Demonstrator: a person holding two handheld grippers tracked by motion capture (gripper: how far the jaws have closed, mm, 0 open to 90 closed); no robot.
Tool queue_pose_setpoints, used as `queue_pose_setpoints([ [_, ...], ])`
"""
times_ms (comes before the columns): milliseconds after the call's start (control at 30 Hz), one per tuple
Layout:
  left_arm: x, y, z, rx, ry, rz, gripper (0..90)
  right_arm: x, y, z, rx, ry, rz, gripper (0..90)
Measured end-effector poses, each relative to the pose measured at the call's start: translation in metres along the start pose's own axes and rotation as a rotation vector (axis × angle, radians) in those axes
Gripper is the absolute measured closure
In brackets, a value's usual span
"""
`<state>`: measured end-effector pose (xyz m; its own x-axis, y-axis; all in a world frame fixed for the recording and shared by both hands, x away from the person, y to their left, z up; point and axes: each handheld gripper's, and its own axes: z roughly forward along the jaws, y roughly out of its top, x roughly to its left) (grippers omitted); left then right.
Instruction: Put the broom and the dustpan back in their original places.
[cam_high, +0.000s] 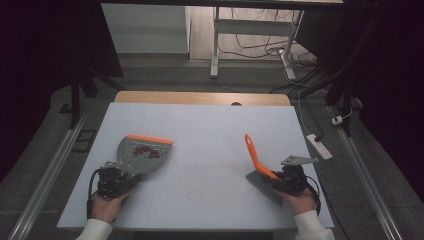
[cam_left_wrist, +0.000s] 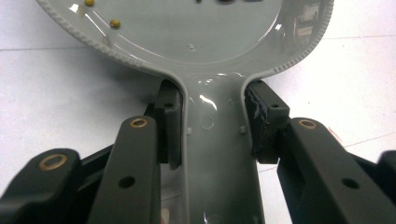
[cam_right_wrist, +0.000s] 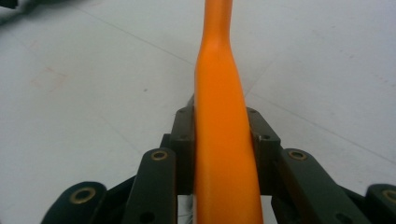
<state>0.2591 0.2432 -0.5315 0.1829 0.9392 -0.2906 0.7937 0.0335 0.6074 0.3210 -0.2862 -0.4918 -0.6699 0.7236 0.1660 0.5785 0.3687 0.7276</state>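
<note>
A white table (cam_high: 210, 150) bears a dustpan (cam_high: 142, 152) and brush (cam_high: 262, 175).

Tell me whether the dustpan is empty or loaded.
Loaded: the dustpan carries small red bits near its orange lip, its handle clamped by the left gripper.

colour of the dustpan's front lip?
Orange: a strip along the front edge of the grey dustpan, held in the left gripper. Clearest in the high view.
</note>
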Motion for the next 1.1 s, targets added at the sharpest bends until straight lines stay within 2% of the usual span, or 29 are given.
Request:
queue_pose_setpoints([
  [400,-0.001,-0.001,0.005,0.027,0.006,0.001,61.2,-0.014,0.005,0.011,0.067,-0.067,-0.024,54.6],
  [700,-0.002,-0.002,0.004,0.023,-0.003,-0.001,60.5,-0.021,0.005,0.015,0.084,-0.088,0.004,47.4],
  [933,-0.003,-0.004,0.002,0.02,-0.015,0.006,59.6,-0.025,0.004,0.016,0.089,-0.099,0.023,45.4],
  [1100,-0.004,-0.004,0.0,0.012,-0.01,0.013,55.3,-0.028,0.003,0.017,0.098,-0.106,0.032,43.3],
])
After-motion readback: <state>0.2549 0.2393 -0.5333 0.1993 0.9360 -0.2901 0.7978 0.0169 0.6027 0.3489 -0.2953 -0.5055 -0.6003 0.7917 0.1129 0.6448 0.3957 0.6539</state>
